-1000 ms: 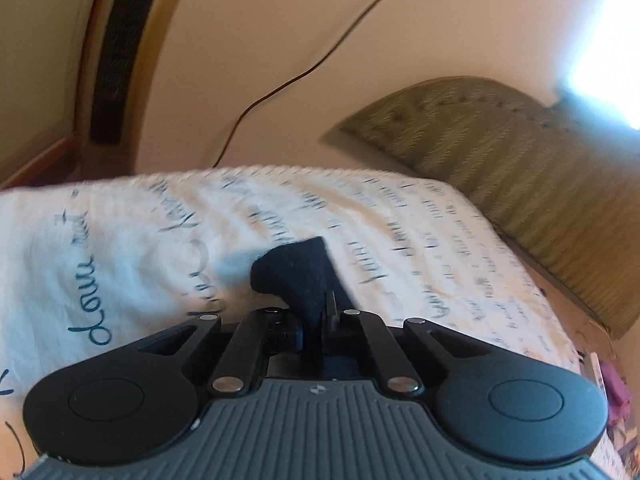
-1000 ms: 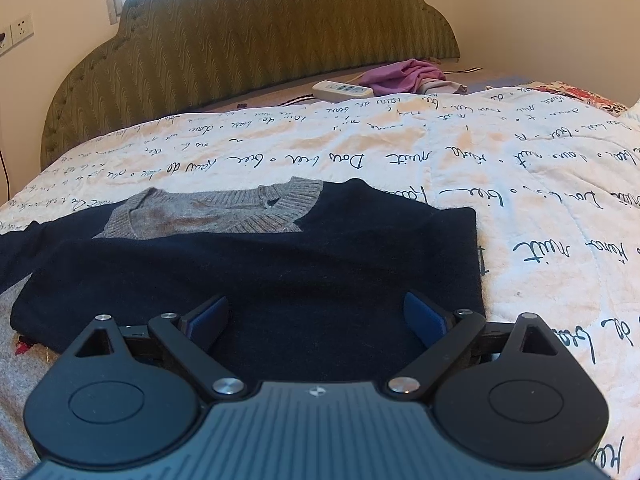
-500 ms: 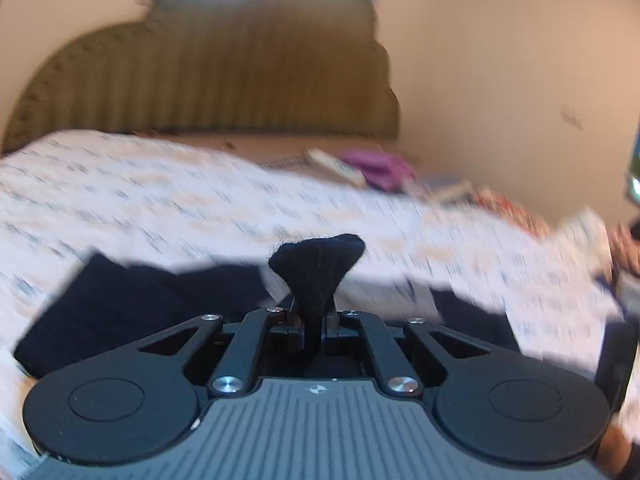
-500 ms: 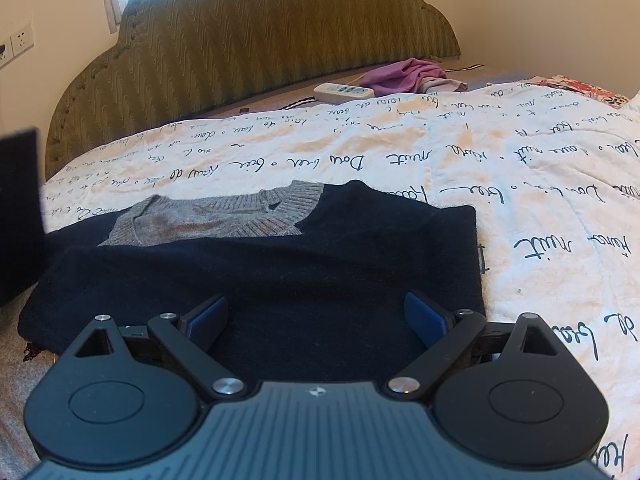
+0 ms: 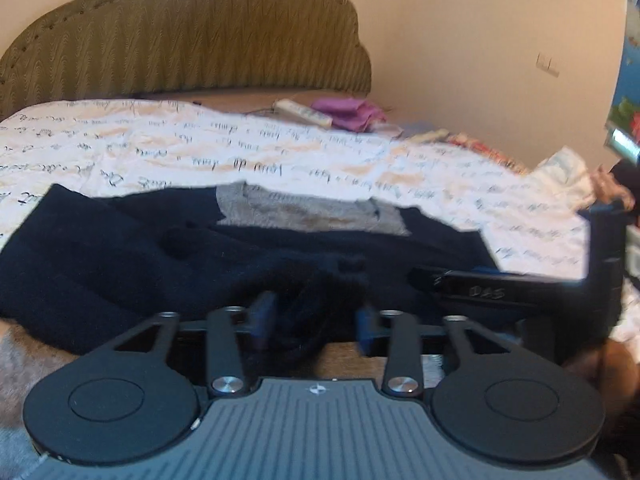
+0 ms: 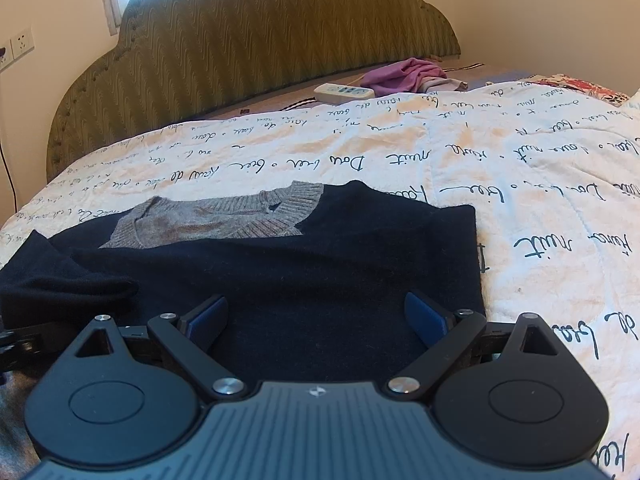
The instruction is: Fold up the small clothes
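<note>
A dark navy sweater (image 6: pixel 320 264) with a grey ribbed collar (image 6: pixel 216 220) lies flat on the quilt. Its left sleeve (image 6: pixel 68 284) is folded inward over the body. My left gripper (image 5: pixel 316 320) hovers low over the sweater (image 5: pixel 120 260). Its jaws are opening, and the bunched dark sleeve end (image 5: pixel 308 304) sags loose between the blue pads (image 5: pixel 264 316). My right gripper (image 6: pixel 318 320) stands wide open just above the sweater's near hem, with nothing pinched. Its black body shows side-on at the right of the left wrist view.
The white quilt (image 6: pixel 520 200) with black script covers the bed. Behind it are a green padded headboard (image 6: pixel 260 40), a white power strip (image 6: pixel 344 91) and a purple cloth (image 6: pixel 404 74). Grey knit fabric (image 5: pixel 24 364) lies near left. A patterned cloth (image 6: pixel 580 88) sits far right.
My left gripper swung from the bed's left side over the sweater, carrying the sleeve end, then its jaws parted and the sleeve slumped onto the body. The right gripper stayed still.
</note>
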`<state>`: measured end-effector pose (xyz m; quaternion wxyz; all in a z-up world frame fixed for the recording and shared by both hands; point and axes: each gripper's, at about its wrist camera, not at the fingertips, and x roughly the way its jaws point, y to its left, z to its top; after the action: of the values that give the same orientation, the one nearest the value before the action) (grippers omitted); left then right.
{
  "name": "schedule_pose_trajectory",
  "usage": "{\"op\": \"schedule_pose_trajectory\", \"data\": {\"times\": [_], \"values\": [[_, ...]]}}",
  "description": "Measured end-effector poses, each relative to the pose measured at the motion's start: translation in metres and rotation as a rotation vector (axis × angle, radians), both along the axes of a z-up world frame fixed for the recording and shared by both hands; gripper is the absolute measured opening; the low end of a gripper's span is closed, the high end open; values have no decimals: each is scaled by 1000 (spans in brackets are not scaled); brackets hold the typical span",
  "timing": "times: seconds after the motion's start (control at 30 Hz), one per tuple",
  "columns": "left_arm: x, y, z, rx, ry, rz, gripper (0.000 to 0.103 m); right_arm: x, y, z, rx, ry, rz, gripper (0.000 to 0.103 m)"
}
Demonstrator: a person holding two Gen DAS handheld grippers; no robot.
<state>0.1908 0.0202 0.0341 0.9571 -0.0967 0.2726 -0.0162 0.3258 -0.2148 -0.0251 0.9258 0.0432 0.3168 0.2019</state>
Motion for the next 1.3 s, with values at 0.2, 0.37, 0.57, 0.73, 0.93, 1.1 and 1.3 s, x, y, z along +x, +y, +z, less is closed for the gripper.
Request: {"op": "schedule_pose_trajectory", "data": {"times": [0.2,0.37,0.57,0.73,0.93,1.1,1.3], "values": [[-33,29,-4,-26,0,95,74,0,4,0,-22,-2,0,96],[-29,53,-27,-120,62,118,80,6,15,10,-98,39,18,99],[-27,45,-29,-89,58,88,94,-4,28,51,220,174,112,99],[-29,50,-30,-130,46,95,95,15,56,30,353,449,178,98],[-29,52,-30,-149,41,95,96,16,64,26,390,495,167,96],[-29,53,-30,-160,38,95,97,17,58,31,339,474,166,31],[-29,52,-30,-159,39,96,97,25,61,36,370,443,165,33]]}}
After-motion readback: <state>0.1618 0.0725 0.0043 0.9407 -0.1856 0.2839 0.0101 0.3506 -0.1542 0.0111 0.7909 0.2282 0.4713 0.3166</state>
